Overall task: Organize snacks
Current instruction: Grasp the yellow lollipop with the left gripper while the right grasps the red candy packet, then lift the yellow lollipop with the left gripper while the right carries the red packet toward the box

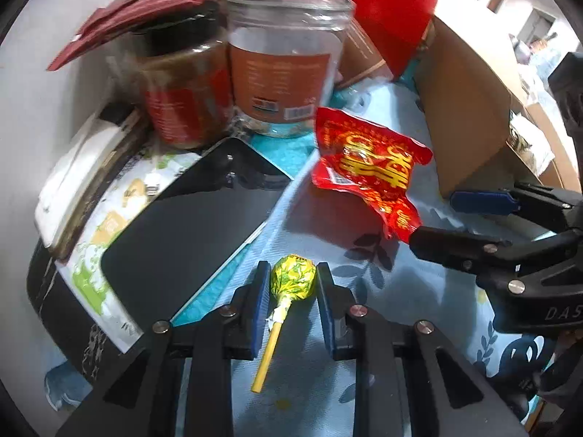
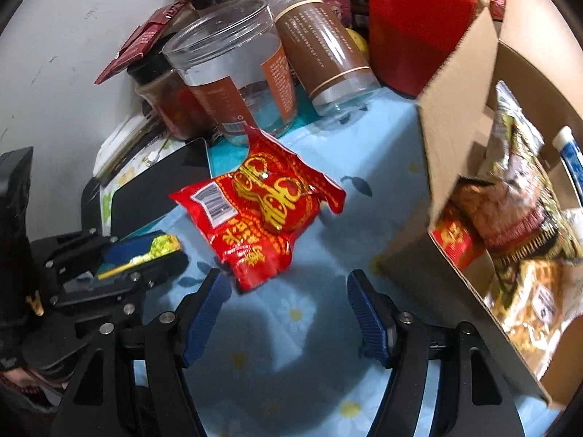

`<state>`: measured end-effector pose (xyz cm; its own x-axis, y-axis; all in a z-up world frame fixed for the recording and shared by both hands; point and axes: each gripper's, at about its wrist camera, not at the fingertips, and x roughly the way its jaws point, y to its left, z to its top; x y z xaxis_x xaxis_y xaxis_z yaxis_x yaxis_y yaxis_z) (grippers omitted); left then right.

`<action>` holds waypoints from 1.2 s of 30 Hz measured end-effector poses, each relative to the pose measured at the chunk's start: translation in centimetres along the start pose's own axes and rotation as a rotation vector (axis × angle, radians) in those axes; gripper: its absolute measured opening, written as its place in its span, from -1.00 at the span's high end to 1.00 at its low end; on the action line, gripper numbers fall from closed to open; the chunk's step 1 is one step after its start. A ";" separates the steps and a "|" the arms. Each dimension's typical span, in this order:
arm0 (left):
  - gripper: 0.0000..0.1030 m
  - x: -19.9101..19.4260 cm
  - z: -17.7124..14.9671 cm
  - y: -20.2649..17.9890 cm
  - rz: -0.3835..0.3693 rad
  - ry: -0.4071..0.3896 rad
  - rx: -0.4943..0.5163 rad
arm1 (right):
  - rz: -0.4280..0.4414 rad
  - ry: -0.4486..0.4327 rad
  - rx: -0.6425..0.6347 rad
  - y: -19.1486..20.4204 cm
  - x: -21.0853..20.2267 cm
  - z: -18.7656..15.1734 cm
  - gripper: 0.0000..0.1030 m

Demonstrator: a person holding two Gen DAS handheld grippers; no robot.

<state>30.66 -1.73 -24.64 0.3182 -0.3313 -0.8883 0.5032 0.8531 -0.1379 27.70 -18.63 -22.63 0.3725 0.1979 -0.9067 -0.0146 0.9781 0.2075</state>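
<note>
A lollipop (image 1: 292,278) in a yellow-green wrapper with a yellow stick lies on the blue floral cloth, its head between the two pads of my left gripper (image 1: 292,280). The pads stand close beside the head with small gaps on both sides. In the right wrist view the left gripper (image 2: 160,251) is at the left with the lollipop (image 2: 162,245) between its fingers. A red snack packet (image 2: 260,207) with gold print lies on the cloth just ahead of my right gripper (image 2: 288,291), which is open and empty. The packet (image 1: 371,167) also shows in the left wrist view, with the right gripper (image 1: 433,216) open at its near right edge.
A cardboard box (image 2: 462,116) with several snack packets inside stands at the right. A clear open jar (image 2: 233,73), a brown jar (image 2: 171,102), a tall brown-label canister (image 2: 324,47) and a red container (image 2: 415,25) stand at the back. A black tablet (image 1: 186,218) lies at the left.
</note>
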 end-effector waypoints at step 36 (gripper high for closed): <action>0.52 -3.1 -0.8 3.7 -0.043 -0.006 -0.154 | 0.035 -0.090 0.036 1.3 2.0 0.7 0.00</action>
<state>30.88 2.84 -22.74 0.3044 -0.3707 -0.8775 0.3871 0.8898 -0.2416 29.12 -17.02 -23.96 0.4543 0.2234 -0.8624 0.0035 0.9676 0.2525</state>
